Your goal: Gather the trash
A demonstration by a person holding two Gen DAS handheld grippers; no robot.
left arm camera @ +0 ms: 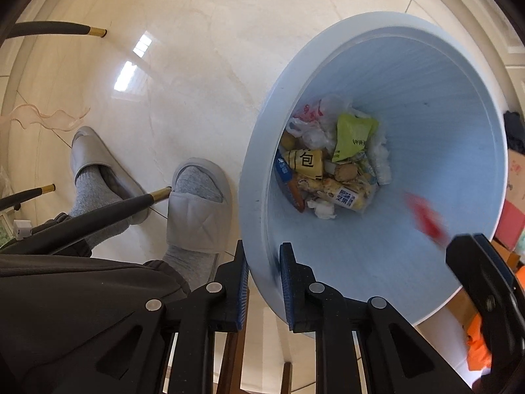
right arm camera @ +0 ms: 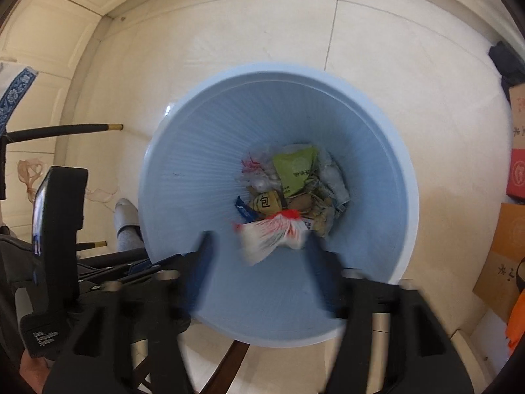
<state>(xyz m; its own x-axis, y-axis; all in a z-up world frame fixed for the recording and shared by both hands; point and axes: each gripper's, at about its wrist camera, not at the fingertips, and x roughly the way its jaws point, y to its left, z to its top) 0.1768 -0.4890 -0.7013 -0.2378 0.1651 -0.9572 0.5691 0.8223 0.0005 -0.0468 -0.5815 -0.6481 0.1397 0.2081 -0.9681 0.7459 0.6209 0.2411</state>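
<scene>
The bin (left arm camera: 259, 197) rim is pinched by the left tongs (left arm camera: 264, 272); the right tongs (right arm camera: 259, 256) (blurred) are spread above a red-white wrapper (right arm camera: 272, 233).

- The trash bin (right arm camera: 203, 151) is pale blue, its inner wall finely ribbed.
- In its heap: a lime-green packet (right arm camera: 295, 170), a yellow wrapper (left arm camera: 306, 162) with black characters, white crumpled tissue (left arm camera: 323, 210).
- A blurred white wrapper (right arm camera: 272, 234) streaked with red lies at the heap's 6 o'clock.
- The left claw (left arm camera: 264, 271) is black with blue pads.
- The floor (right arm camera: 377, 49) is glossy cream tile.
- Grey slippers (left arm camera: 197, 210) over grey socks.
- Chair legs (left arm camera: 137, 202) are black, tipped gold.
- Cardboard boxes (right arm camera: 502, 262) are brown and red.
</scene>
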